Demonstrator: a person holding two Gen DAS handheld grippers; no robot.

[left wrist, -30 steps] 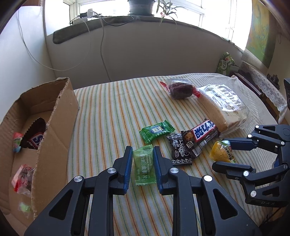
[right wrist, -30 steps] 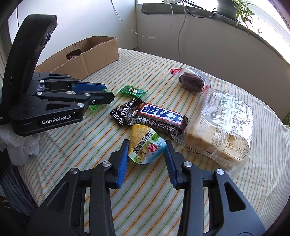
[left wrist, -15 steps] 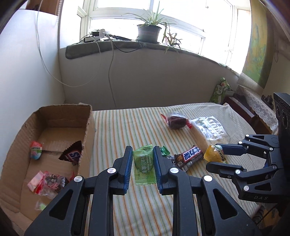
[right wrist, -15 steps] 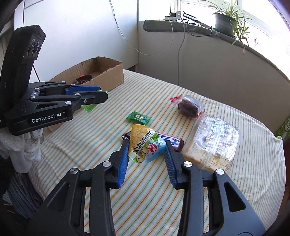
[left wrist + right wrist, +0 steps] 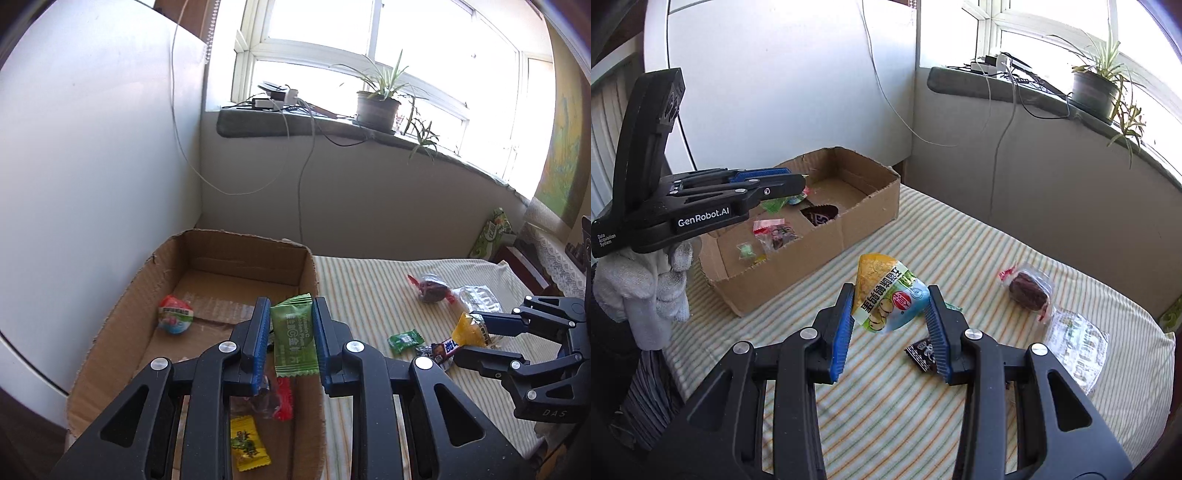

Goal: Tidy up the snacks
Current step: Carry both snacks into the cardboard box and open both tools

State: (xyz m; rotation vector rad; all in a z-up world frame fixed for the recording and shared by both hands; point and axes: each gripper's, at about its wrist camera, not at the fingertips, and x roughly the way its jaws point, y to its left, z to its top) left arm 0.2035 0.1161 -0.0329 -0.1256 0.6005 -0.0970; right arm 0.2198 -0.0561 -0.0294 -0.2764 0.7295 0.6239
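My left gripper (image 5: 289, 314) is shut on a green candy packet (image 5: 294, 338) and holds it above the open cardboard box (image 5: 310, 280). The box holds a round red and blue snack (image 5: 176, 319), a yellow candy (image 5: 246, 446) and a red-wrapped snack (image 5: 275, 402). My right gripper (image 5: 891, 302) is shut on a yellow and blue snack pouch (image 5: 886, 297) and holds it above the striped cloth, right of the box (image 5: 827, 254). The left gripper also shows in the right wrist view (image 5: 783, 184).
On the striped cloth (image 5: 373, 295) lie a small green candy (image 5: 405, 340), a dark chocolate bar (image 5: 443, 350), a dark red wrapped cake (image 5: 430, 290) and a clear bread bag (image 5: 1075, 347). A black wrapper (image 5: 921, 352) lies under my right gripper. A wall stands behind the box.
Both grippers have risen with their snacks. The left one has swung left and now hangs over the box. The right one has followed toward the box.
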